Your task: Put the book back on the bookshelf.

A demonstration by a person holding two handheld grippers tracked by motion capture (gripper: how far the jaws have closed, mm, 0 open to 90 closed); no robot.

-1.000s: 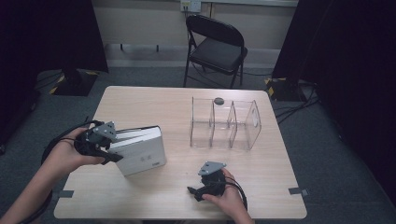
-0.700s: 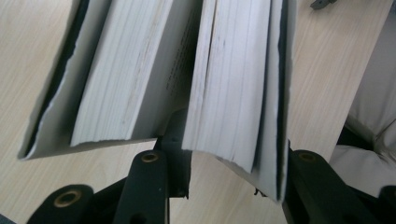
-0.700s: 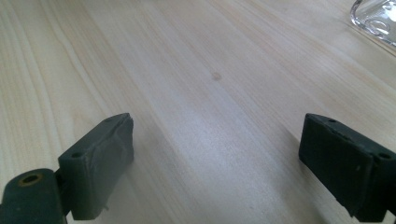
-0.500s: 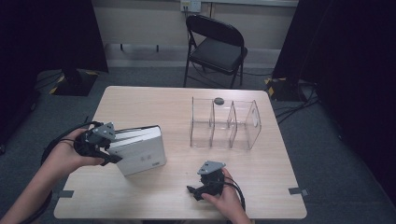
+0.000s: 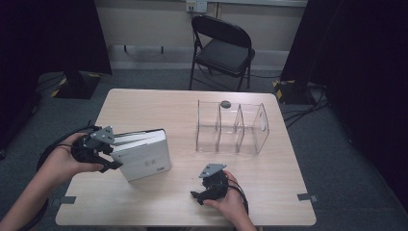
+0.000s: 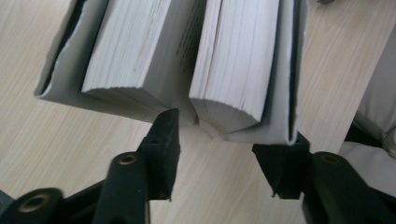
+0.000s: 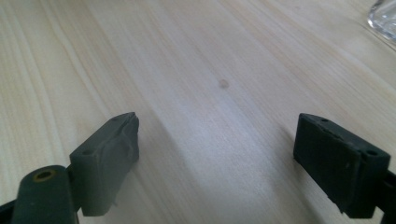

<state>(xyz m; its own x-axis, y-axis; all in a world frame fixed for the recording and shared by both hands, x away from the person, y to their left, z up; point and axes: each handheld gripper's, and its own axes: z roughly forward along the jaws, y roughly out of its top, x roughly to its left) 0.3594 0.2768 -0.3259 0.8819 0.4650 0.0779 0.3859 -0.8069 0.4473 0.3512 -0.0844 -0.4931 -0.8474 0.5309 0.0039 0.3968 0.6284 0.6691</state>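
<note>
On the left half of the table: what looks like two white books, side by side, page edges turned left. Could be one book fallen open; hard to settle from above. Set well in from the left and near edges of the table, with bare wood on the near side and to the right.

At the left end of the books: the left gripper, carried in the left hand. Jaws partly open, having just been opening. Between them, the corner of one book: one jaw right at its cover, the other at the gap between the two page blocks. No squeeze visible.

Near the near edge, right of middle: the right gripper, carried in the right hand. Jaws wide apart, having just closed a little, with nothing between them but bare wood. Well apart from the books, with open room all around.

On the far right part: one clear rack with three compartments, close to the right edge. Just beyond it, one small dark round thing.

At the near corners: two strips of tape. Beyond the far edge: one folding chair.
</note>
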